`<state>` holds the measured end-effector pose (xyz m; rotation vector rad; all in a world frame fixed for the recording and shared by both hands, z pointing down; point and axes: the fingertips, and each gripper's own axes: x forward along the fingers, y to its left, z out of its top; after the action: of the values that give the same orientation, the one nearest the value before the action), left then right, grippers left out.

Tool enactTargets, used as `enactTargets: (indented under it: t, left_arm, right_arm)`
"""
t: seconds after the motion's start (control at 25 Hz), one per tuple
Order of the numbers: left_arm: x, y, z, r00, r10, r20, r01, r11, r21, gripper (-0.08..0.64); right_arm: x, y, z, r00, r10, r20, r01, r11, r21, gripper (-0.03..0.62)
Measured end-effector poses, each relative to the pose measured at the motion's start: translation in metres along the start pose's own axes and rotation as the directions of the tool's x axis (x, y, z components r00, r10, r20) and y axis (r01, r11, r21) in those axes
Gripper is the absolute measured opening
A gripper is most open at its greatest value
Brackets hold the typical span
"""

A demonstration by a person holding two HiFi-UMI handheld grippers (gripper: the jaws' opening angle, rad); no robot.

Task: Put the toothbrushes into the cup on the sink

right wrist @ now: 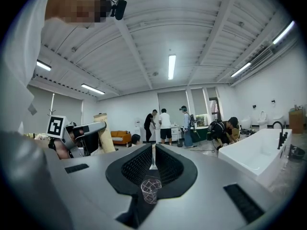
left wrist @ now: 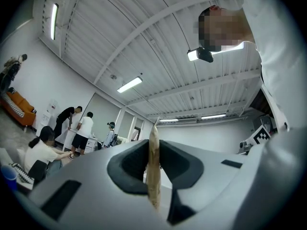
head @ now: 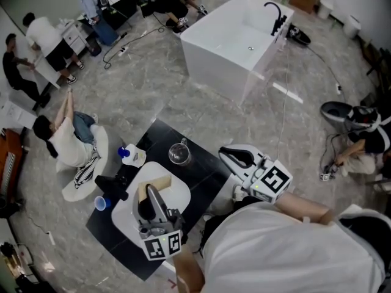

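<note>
Tan packet (left wrist: 153,169) edge-on in left tool (left wrist: 153,145), broad-faced in head view

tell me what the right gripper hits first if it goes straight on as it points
Probably the clear cup, which sits ahead of the right gripper but slightly below its line; it could pass over the rim, depth is unclear.
</note>
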<state>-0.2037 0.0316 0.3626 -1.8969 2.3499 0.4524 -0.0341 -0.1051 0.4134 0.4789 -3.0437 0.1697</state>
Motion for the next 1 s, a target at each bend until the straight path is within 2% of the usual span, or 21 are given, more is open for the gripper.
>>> enactTargets:
  t: [0.48, 1.0]
  left_arm:
    - [0.018, 0.002, -0.017, 0.999, -0.032, -0.022, 0.032, 0.999, -0.013, 0.06]
    - [0.031, 0.005, -0.03, 0.998, -0.044, -0.035, 0.043, 0.999, -0.027, 0.06]
  right_arm:
    - [-0.018, -0.008, 0.0, 0.999, -0.054, -0.004, 0.054, 0.999, 0.001, 0.046]
    - [-0.027, -0.013, 0.0, 0.997, -0.076, -0.003, 0.076, 0.997, -0.005, 0.046]
